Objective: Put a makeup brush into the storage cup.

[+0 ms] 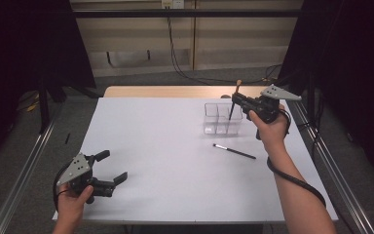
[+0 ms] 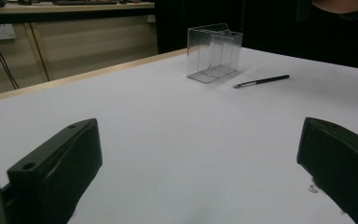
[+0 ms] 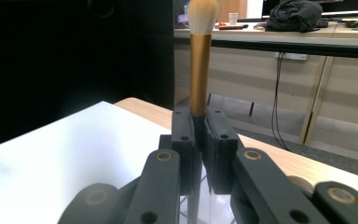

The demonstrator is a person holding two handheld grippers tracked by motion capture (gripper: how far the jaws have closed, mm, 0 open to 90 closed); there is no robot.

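We see the right tool (image 1: 237, 100) near the far right corner of the tabletop (image 1: 165, 146), its jaws clamped narrowly on a makeup brush (image 3: 199, 56). The brush stands upright in the grip: its gold ferrule and pale bristles rise above the jaws in the right gripper view, while in the high view its dark handle reaches down into the clear plastic organizer (image 1: 221, 118), which sits on the tabletop just beside that tool. Whether the handle's tip touches the organizer's floor we cannot tell.

A second brush (image 1: 233, 151), thin and dark with a small pale tip, lies flat on the tabletop near the organizer, on the side toward the near edge and apart from it.

The left tool (image 1: 108, 167) rests by the near left corner of the tabletop, held in the person's left hand (image 1: 73, 200). Its jaws stand wide apart with nothing between them, pointing across the white surface toward the organizer.
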